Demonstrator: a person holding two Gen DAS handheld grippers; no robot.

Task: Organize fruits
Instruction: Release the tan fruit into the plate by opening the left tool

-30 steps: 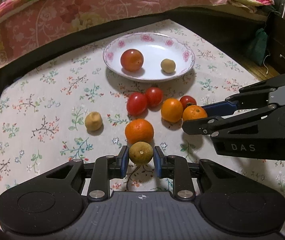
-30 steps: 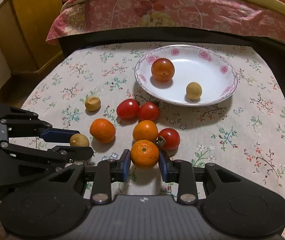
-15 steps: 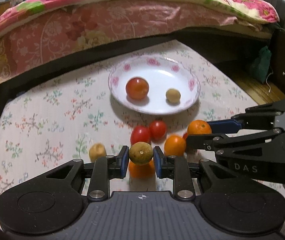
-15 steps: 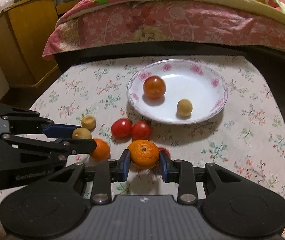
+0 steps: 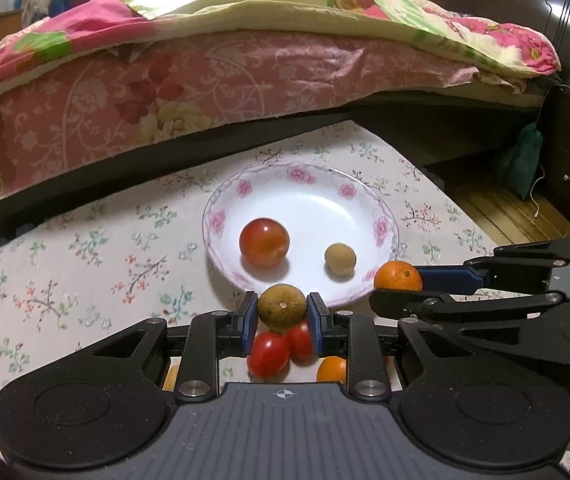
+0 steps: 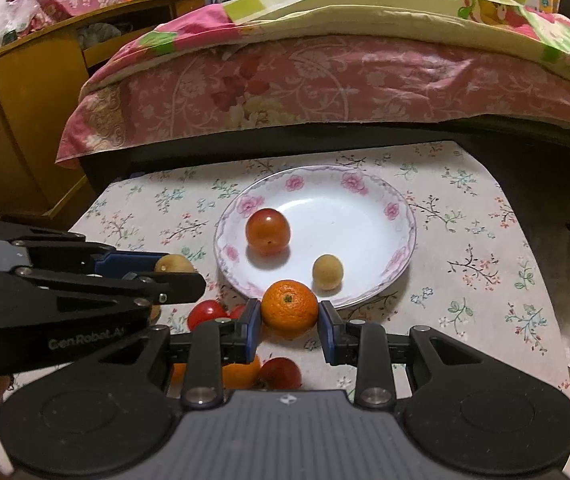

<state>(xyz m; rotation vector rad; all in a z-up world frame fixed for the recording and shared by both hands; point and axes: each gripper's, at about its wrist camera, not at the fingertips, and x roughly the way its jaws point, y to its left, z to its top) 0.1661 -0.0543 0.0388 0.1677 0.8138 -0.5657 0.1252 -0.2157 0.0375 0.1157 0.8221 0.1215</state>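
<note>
I carry a brownish-green round fruit [image 5: 281,306] clamped in my left gripper [image 5: 281,312] and a round orange tangerine [image 6: 289,309] clamped in my right gripper [image 6: 289,320]; next, release both over the white floral-rimmed plate [image 6: 399,216].

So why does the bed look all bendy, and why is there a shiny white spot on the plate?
In both wrist views the fisheye lens curves the bed and darkens the corners. In the left wrist view, room light glares off the plate near its middle. In the right wrist view, the tomato on the plate casts a soft shadow toward the camera, and the low fruit behind the fingers looks a bit blurry.
</note>
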